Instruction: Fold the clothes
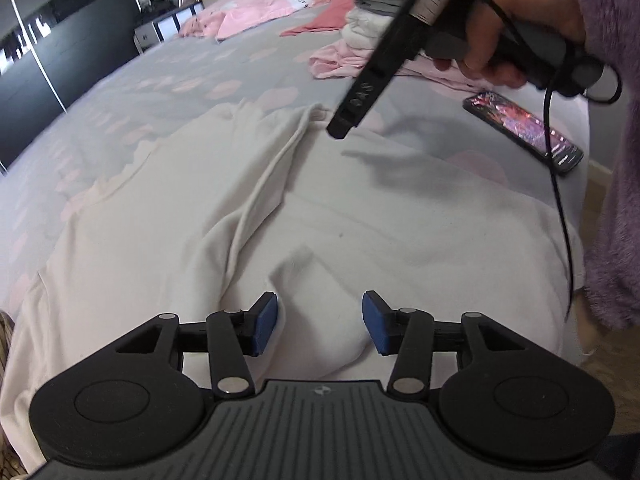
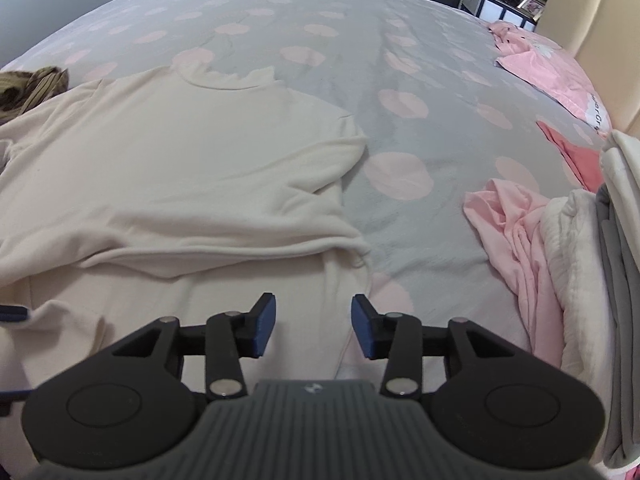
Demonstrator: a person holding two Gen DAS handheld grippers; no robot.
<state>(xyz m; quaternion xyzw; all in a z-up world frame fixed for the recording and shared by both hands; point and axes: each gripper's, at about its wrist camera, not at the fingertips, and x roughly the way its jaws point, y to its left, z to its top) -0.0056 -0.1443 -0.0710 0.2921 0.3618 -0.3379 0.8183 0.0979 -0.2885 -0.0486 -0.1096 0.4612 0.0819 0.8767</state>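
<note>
A cream long-sleeved top (image 1: 360,216) lies spread on the spotted bed cover, a sleeve folded lengthwise over its body. My left gripper (image 1: 320,328) hovers open above a soft bulge of this top, its blue pads apart from the cloth. In the right wrist view the same top (image 2: 180,152) fills the left half, neckline at the far side. My right gripper (image 2: 314,326) is open over the top's near edge, with nothing clamped. The left wrist view also shows the right gripper (image 1: 343,126) from the side, held by a hand (image 1: 532,8) in a fuzzy purple sleeve.
A phone (image 1: 524,128) lies on the bed near its right edge. A crumpled pink garment (image 2: 508,216) and a stack of folded clothes (image 2: 580,240) sit at the right. A pink pillow (image 2: 552,68) is by the headboard. Brown patterned cloth (image 2: 32,84) lies far left.
</note>
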